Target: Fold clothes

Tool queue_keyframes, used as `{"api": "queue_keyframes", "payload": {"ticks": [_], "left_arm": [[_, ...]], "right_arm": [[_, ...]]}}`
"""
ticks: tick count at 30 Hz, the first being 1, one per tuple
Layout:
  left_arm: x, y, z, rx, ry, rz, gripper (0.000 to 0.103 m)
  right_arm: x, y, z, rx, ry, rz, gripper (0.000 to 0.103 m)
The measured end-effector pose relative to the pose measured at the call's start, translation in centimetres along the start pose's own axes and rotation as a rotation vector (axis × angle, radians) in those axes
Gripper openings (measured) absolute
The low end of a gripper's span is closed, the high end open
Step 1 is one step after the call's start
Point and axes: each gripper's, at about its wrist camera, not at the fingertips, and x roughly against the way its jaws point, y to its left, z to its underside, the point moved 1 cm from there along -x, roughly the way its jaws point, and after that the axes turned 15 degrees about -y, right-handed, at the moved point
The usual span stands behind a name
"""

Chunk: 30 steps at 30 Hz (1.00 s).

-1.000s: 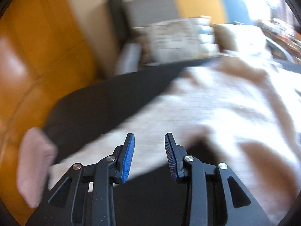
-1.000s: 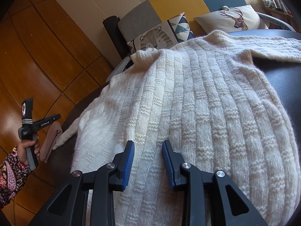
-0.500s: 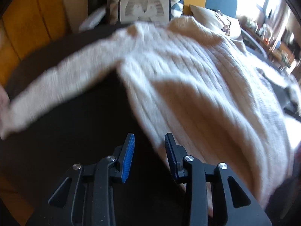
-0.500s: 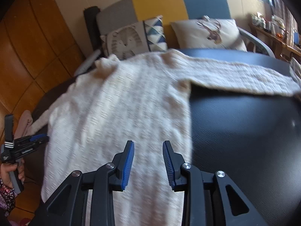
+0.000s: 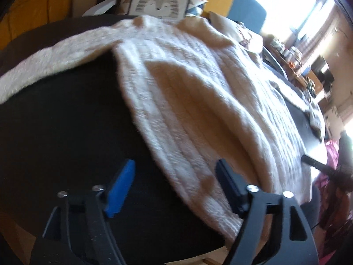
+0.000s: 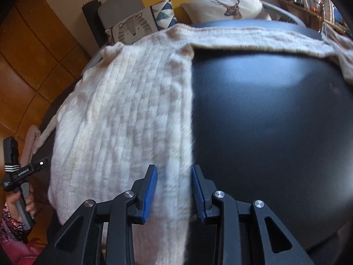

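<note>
reaching for the sweater's two side edges

sweater (image 6: 123, 119) lies long, pointing away; an edge sits between each gripper's wide jaws, left gripper (image 5: 174, 190), right gripper (image 6: 174, 190).

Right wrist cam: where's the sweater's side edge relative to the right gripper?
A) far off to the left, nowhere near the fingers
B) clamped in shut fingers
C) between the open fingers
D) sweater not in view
C: the right gripper is open and the sweater runs down between its fingers, its right edge just inside the right finger, with the dark table bare beyond.
</note>
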Motion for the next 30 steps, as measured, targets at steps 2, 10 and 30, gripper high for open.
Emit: {"api": "queue_keyframes", "payload": {"ticks": [2, 10, 30], "left_arm": [[-0.1, -1.2, 0.6, -0.055, -0.024, -0.033, 0.084], [0.1, -2.4, 1.1, 0.002, -0.061, 0.031, 0.055], [1.8, -3.5, 1.3, 0.052, -0.006, 0.207, 0.008]], "right_arm": [[0.3, 0.5, 0.4, 0.011, -0.003, 0.006, 0.033], [0.8, 0.7, 1.2, -0.042, -0.037, 0.043, 0.034], [1.9, 3.0, 2.9, 0.022, -0.003, 0.008, 0.012]]}}
